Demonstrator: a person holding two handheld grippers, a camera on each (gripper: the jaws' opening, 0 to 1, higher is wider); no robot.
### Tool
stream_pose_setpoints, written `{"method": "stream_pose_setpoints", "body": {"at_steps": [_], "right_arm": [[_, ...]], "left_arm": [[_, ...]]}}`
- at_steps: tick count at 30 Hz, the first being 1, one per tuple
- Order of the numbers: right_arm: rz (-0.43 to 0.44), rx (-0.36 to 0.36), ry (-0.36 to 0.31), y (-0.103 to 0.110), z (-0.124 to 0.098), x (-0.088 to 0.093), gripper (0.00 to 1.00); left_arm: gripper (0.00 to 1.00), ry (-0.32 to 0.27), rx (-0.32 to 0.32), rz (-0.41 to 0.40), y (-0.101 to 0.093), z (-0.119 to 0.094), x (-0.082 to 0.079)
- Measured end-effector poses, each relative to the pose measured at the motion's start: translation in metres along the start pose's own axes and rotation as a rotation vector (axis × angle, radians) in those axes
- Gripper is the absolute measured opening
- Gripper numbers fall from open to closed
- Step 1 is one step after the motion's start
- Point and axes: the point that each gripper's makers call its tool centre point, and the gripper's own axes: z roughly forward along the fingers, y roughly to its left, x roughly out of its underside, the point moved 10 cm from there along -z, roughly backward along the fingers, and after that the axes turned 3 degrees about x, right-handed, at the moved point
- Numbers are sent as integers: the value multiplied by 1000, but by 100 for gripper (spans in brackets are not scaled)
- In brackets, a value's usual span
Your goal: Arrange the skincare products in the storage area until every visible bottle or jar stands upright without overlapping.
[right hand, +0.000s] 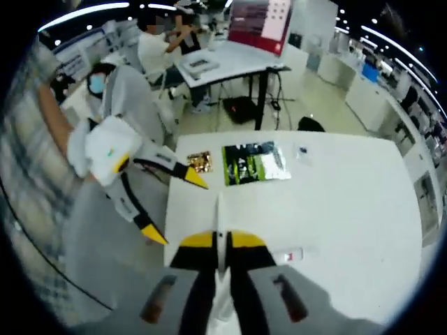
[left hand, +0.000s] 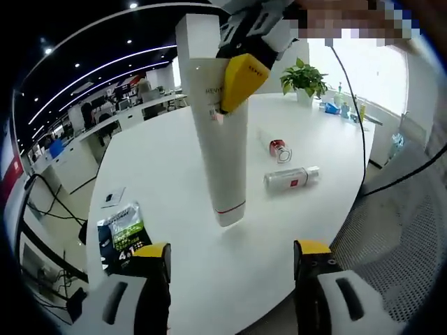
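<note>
Item in hand: a tall white tube (left hand: 218,132), seen at upper centre of the left gripper view, carried clear above the white round surface (left hand: 174,160) by the right gripper (left hand: 241,73), whose yellow-tipped jaws are closed on the tube's upper part. In the right gripper view the same right gripper (right hand: 222,244) shows at lower centre with its jaws pressed together on the tube's thin flat edge. The left gripper (left hand: 230,255) sits at the bottom of the left gripper view, jaws wide apart and holding nothing; it also enters the right gripper view from the left. We judge the step in hand to be standing this tube on its capped end: we would lower it plumb, seat the cap flat on bare surface well apart from the others, steady it with the free jaws, then release slowly. Tube: smooth, matt, tapering from a flat crimped end to a round cap, with a thin red band near the cap; likely tippy. Also lying on their sides at centre right: a clear bottle (left hand: 292,179) with red label and a smaller red-labelled jar (left hand: 280,149), both glossy, cylindrical, prone to roll. Lower left: a glossy green-and-black sachet (left hand: 120,234).
</note>
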Motion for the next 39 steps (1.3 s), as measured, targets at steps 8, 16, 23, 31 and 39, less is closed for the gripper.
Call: {"method": "stream_pose_setpoints", "body": {"at_steps": [8, 16, 23, 31, 39], "right_arm": [[57, 83, 31, -45, -44, 31, 3], [90, 148, 55, -77, -63, 53, 3], [104, 176, 81, -105, -63, 70, 3], [94, 185, 98, -126, -56, 79, 4], [105, 205, 94, -152, -60, 92, 4]], "left_arm": [[70, 1, -8, 13, 2, 0, 0], [70, 28, 28, 48, -3, 3, 0], [70, 15, 2, 8, 1, 1, 1], [69, -9, 20, 2, -2, 1, -1], [69, 8, 21, 5, -2, 3, 1]]}}
